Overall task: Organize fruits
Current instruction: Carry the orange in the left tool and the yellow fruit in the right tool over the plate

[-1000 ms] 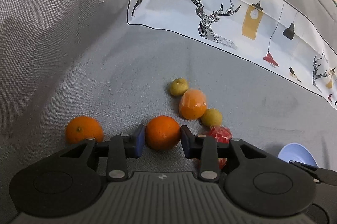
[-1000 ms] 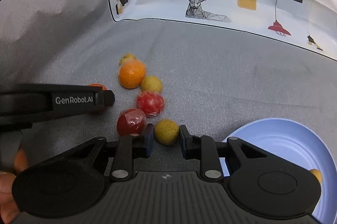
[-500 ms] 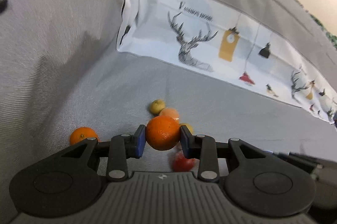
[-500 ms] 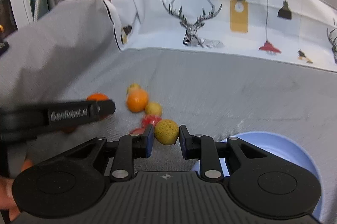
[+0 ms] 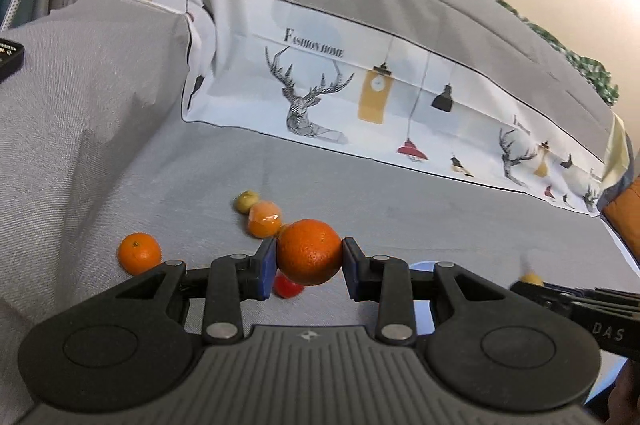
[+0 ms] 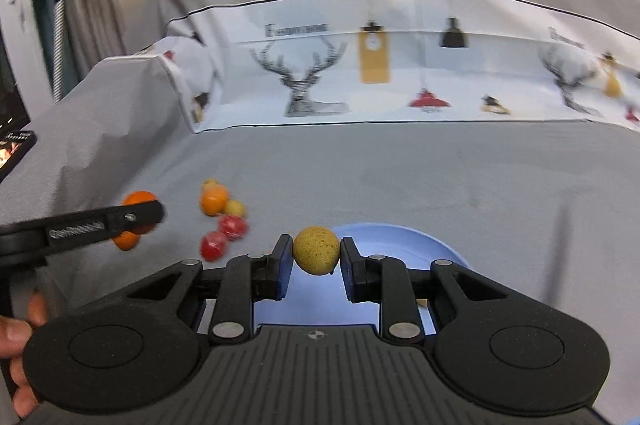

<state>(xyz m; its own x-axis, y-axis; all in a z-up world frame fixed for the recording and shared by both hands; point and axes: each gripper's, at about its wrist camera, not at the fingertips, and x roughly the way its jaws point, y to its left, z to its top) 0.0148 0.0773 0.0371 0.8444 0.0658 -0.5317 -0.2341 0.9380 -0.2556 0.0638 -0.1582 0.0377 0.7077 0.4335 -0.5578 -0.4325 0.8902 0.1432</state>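
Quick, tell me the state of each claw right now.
Left claw: closed on an orange.
Right claw: closed on a yellow fruit, above the blue plate.

Two matching handheld grippers, both matte black. The left gripper (image 5: 309, 267) has a wide ribbed grey-black body with a small round emblem at its centre, two large round discs at the sides, and jointed black linkage arms fastened with silver screws. Its two short fingers (image 5: 267, 267) carry blue pads on their inner faces. The right gripper (image 6: 315, 267) looks the same, with blue-padded fingers (image 6: 283, 267). Seen side-on, each gripper is a slim black bar with white lettering, too blurred to read fully.
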